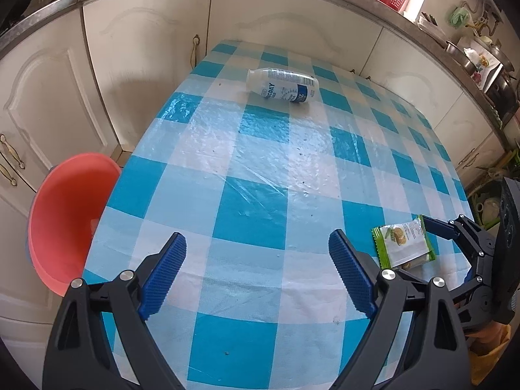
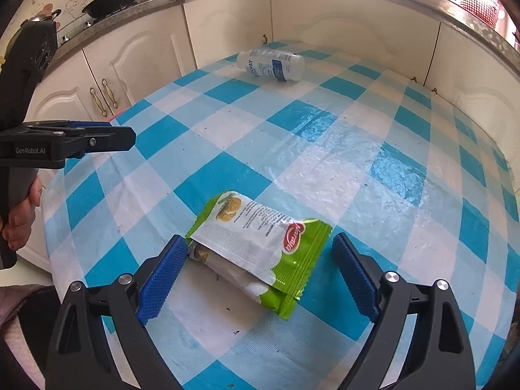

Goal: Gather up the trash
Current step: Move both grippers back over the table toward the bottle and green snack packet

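Right gripper (image 2: 256, 273) jaws stand wide, straddling the green-and-white crinkled plastic snack wrapper (image 2: 260, 243) for pickup. Left gripper (image 1: 256, 269) jaws wide, empty, above the checked surface (image 1: 260, 169).

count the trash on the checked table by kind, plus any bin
White plastic bottle with blue label, lying on its side: 1
Green and white snack wrapper: 1
Pink plastic basin beside the table: 1
Total: 3

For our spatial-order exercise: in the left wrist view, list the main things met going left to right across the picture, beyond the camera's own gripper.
Pink basin → plastic bottle → green snack packet → right gripper.
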Demonstrator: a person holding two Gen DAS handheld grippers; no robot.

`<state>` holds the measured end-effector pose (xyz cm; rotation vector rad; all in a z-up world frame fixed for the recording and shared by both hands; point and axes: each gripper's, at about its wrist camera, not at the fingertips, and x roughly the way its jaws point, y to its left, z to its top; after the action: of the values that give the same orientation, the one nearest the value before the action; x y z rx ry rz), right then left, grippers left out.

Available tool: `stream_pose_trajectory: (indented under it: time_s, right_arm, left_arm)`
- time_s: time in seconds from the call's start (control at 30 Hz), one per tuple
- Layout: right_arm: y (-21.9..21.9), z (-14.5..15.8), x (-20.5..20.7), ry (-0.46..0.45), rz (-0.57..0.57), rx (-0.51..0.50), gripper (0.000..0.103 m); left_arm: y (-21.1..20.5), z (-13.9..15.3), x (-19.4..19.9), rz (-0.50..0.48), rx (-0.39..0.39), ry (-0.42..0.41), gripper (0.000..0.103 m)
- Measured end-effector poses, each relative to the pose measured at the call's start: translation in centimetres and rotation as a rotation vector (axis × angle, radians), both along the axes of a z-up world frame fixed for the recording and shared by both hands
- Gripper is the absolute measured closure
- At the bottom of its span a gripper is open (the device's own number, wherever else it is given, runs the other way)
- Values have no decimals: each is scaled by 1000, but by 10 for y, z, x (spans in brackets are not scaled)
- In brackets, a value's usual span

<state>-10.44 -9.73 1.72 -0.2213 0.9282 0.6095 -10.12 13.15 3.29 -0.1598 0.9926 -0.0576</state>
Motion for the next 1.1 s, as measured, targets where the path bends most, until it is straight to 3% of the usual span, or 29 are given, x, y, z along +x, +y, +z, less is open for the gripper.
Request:
stream_pose_trajectory:
  time_s: [0.2, 0.47, 0.73, 0.9, 1.1]
  right_arm:
    - [-13, -3, 19, -6, -118, -30, 13]
    - [-60, -3, 70, 19, -348, 57, 13]
    - [-73, -1, 96, 48, -369, 181, 10]
    - [-64, 0, 105, 44, -349, 175, 9]
    - [-65, -2, 107, 58, -328, 205, 4]
  left_arm:
    - [-10, -5, 12, -9, 9, 21, 13]
    - [-21, -3, 36, -9, 13, 18, 13]
    - [-40, 3, 83, -4, 7, -30, 13]
    - [-44, 2, 118, 33, -66, -44, 13]
    - [-30, 1, 149, 252, -286, -59, 13]
